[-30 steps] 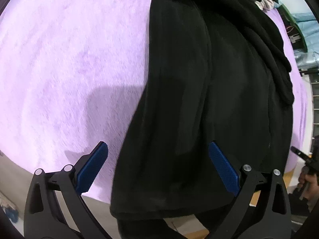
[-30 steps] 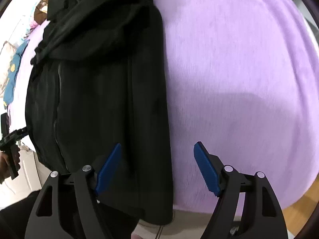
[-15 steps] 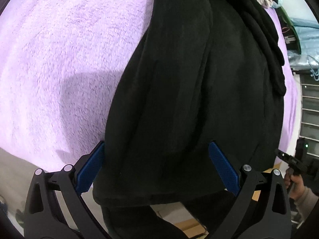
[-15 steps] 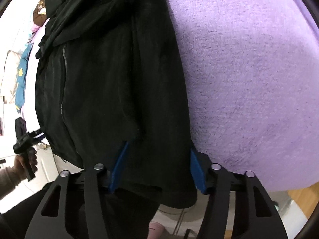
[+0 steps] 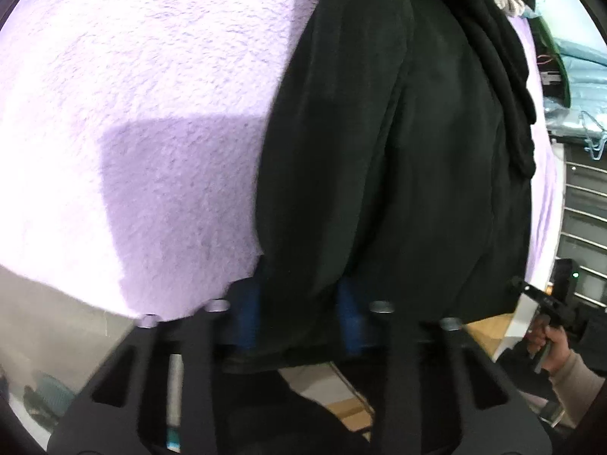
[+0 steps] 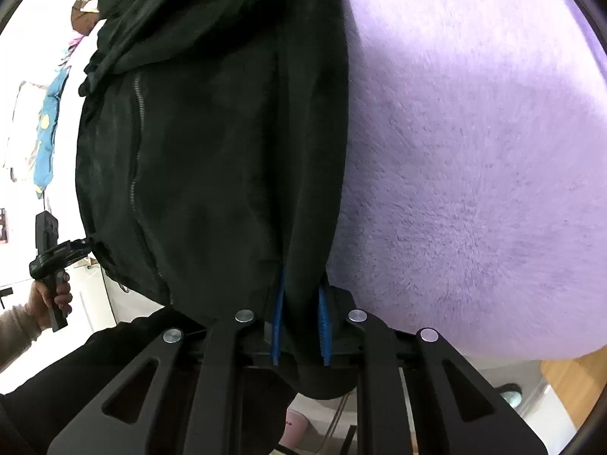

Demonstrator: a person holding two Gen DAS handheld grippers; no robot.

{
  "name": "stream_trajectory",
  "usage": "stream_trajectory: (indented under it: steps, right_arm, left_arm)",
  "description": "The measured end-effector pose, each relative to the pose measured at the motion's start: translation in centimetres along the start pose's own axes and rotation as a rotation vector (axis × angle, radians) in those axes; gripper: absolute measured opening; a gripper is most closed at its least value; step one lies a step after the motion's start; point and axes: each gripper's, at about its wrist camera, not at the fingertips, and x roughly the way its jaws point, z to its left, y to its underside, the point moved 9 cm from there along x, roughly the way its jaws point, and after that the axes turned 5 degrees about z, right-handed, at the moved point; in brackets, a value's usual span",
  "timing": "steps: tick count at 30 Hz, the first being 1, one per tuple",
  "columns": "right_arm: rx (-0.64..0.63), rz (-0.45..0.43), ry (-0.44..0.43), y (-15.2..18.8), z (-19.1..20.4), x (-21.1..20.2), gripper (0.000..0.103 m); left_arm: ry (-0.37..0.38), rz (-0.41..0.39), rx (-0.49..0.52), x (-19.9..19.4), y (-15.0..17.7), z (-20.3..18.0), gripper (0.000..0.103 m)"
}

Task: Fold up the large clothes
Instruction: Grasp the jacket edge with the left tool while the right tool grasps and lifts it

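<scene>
Both grippers, L (image 5: 299,313) & R (image 6: 301,326), clamped on black jacket (image 6: 212,144) hem, purple blanket (image 6: 474,151) beneath.

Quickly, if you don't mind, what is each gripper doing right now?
Left gripper: closed on the hem of the black jacket.
Right gripper: closed on the jacket's hem at its other corner.

Black fleece zip-up jacket (image 6: 212,151), folded lengthwise into a long strip, zipper showing, lying on fuzzy lilac blanket (image 6: 474,151), near hem overhanging the edge
</scene>
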Motion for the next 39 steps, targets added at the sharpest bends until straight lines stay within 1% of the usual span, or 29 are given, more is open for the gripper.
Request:
stream_trajectory:
  steps: [1, 2, 3, 6, 7, 9, 12, 15, 16, 18, 23, 25, 28, 31, 35, 36, 37, 39]
  right_arm:
    - [0.000, -0.004, -0.005, 0.0, 0.2, -0.4, 0.014]
    - [-0.002, -0.008, -0.019, -0.1, 0.7, -0.9, 0.014]
    - [-0.004, -0.014, -0.030, -0.1, 1.0, -1.4, 0.014]
    - [-0.006, -0.037, -0.070, -0.5, 2.1, -3.1, 0.011]
    - [-0.009, -0.050, -0.081, -0.8, 2.5, -4.0, 0.009]
    - [-0.006, -0.071, -0.104, -1.6, 3.1, -6.1, 0.009]
    - [-0.031, -0.137, -0.140, -3.4, 4.1, -9.8, 0.009]
    - [-0.051, -0.170, -0.141, -5.1, 4.9, -12.0, 0.008]
    - [-0.059, -0.183, -0.146, -6.0, 5.4, -12.9, 0.008]
    - [-0.081, -0.203, -0.141, -7.1, 6.0, -14.2, 0.008]
    - [-0.139, -0.278, -0.136, -11.6, 7.9, -17.7, 0.008]
    - [-0.153, -0.313, -0.148, -13.5, 8.4, -19.2, 0.008]
    - [-0.162, -0.351, -0.148, -16.5, 9.0, -20.6, 0.008]
    - [-0.162, -0.384, -0.149, -19.4, 9.4, -22.1, 0.008]
    - [-0.163, -0.420, -0.138, -22.6, 9.1, -23.8, 0.008]
    - [-0.156, -0.432, -0.137, -24.0, 8.9, -24.0, 0.008]
    - [-0.149, -0.445, -0.140, -25.1, 8.8, -24.2, 0.008]
    - [-0.146, -0.462, -0.144, -27.3, 8.8, -24.3, 0.008]
  left_arm:
    - [0.017, 0.009, -0.002, -0.3, 0.1, -0.2, 0.020]
    - [0.025, 0.017, 0.004, -0.6, 0.2, -0.5, 0.013]
    - [0.031, 0.028, 0.013, -0.9, 0.2, -0.8, 0.011]
    - [0.048, 0.050, 0.052, -2.4, 0.1, -2.1, 0.010]
    - [0.053, 0.055, 0.058, -3.0, 0.0, -2.6, 0.010]
    - [0.067, 0.059, 0.048, -4.3, -0.5, -3.3, 0.010]
    - [0.099, 0.028, 0.076, -7.1, -1.9, -5.3, 0.010]
    - [0.141, 0.002, 0.062, -9.5, -3.7, -6.5, 0.010]
    - [0.170, -0.014, 0.059, -10.6, -4.7, -7.3, 0.010]
    - [0.191, -0.033, 0.072, -12.4, -6.0, -8.6, 0.010]
    - [0.179, -0.065, 0.107, -15.9, -9.7, -11.3, 0.010]
    - [0.189, -0.085, 0.116, -17.0, -11.2, -12.4, 0.010]
    - [0.207, -0.132, 0.140, -19.3, -14.6, -14.3, 0.010]
    - [0.222, -0.167, 0.129, -21.1, -17.9, -15.0, 0.010]
    - [0.219, -0.192, 0.128, -22.1, -21.7, -15.2, 0.010]
    - [0.219, -0.197, 0.123, -22.5, -22.5, -14.9, 0.010]
    - [0.221, -0.198, 0.111, -22.5, -24.0, -14.8, 0.010]
    - [0.230, -0.188, 0.076, -22.7, -25.7, -14.3, 0.010]
